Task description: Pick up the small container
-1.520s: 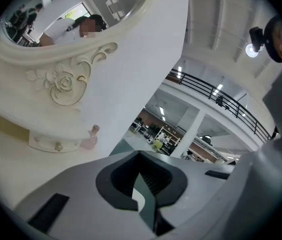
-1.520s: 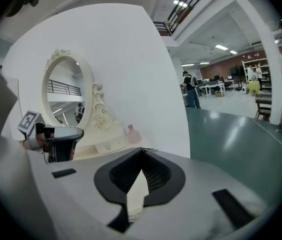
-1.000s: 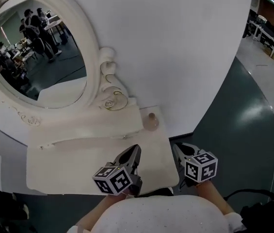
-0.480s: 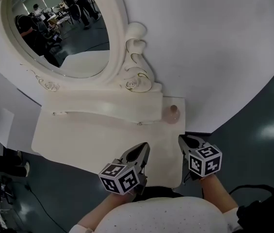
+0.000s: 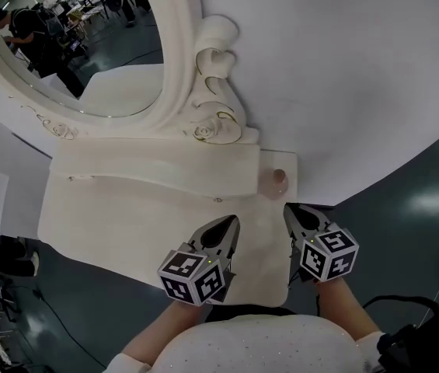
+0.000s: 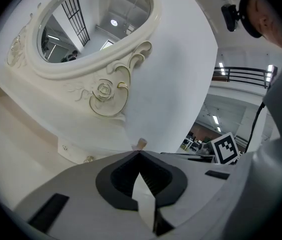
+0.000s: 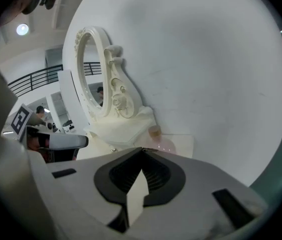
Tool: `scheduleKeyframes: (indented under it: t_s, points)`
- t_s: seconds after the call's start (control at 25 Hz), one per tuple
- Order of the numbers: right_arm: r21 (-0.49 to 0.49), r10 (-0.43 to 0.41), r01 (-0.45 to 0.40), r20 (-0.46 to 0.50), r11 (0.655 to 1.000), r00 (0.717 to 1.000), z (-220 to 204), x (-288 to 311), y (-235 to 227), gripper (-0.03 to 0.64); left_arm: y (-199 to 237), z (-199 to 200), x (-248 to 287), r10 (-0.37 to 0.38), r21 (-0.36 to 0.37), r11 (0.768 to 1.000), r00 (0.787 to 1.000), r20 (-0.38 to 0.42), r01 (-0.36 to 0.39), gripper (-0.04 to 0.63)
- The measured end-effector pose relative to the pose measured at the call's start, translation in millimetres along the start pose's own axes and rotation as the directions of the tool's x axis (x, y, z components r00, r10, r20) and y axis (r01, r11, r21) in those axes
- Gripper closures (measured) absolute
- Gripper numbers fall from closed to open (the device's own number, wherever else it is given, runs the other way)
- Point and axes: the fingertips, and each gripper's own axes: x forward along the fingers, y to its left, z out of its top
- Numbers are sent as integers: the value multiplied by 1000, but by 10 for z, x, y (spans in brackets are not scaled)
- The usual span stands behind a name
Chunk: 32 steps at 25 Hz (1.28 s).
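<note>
Ahead, small container (image 5: pixel 279 180) on vanity (image 5: pixel 126 216), left tongs (image 5: pixel 231 224), right tongs (image 5: pixel 290 211), both closed

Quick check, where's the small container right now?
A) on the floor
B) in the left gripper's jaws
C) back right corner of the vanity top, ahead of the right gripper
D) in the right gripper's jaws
C: the small container stands on the vanity top by the wall, just past the right gripper, whose jaws are shut with nothing between them.
</note>
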Motion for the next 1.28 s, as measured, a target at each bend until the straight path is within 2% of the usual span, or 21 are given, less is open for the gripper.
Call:
scheduleKeyframes:
  t_s: [0.16, 0.2, 0.32, 0.4, 0.64, 1.08, 1.2, 1.28]
  points:
    - [-37, -13, 13, 13, 999, 1000, 89, 145, -94, 601, 7, 54, 69, -23, -18, 1000, 1000, 0, 23, 594]
    - [-55, -3, 5, 28, 998, 1000, 128, 181, -101, 543, 5, 55, 74, -28, -13, 1000, 1000, -5, 28, 594]
    - [-112, 17, -8, 75, 994, 997, 236, 295, -139, 425, 52, 25, 83, -23, 5, 1000, 999, -26, 23, 594]
    - [-135, 4, 6, 73, 991, 997, 251, 398, -211, 396, 109, -6, 88, -16, 2, 1000, 999, -39, 16, 594]
    - [-170, -17, 22, 32, 985, 999, 202, 683, -353, 394, 278, -58, 78, 13, -14, 1000, 998, -62, -14, 594]
    - [-264, -39, 42, 17, 964, 999, 252, 952, -326, 387, 385, -74, 107, 26, -33, 999, 997, -72, -29, 594]
    - [-289, -49, 56, 31, 956, 998, 274, 975, -350, 434, 437, -86, 103, 32, -35, 999, 997, -77, -35, 594]
    - [-300, -38, 48, 39, 953, 999, 279, 976, -348, 433, 479, -107, 104, 35, -49, 998, 996, -80, -39, 594]
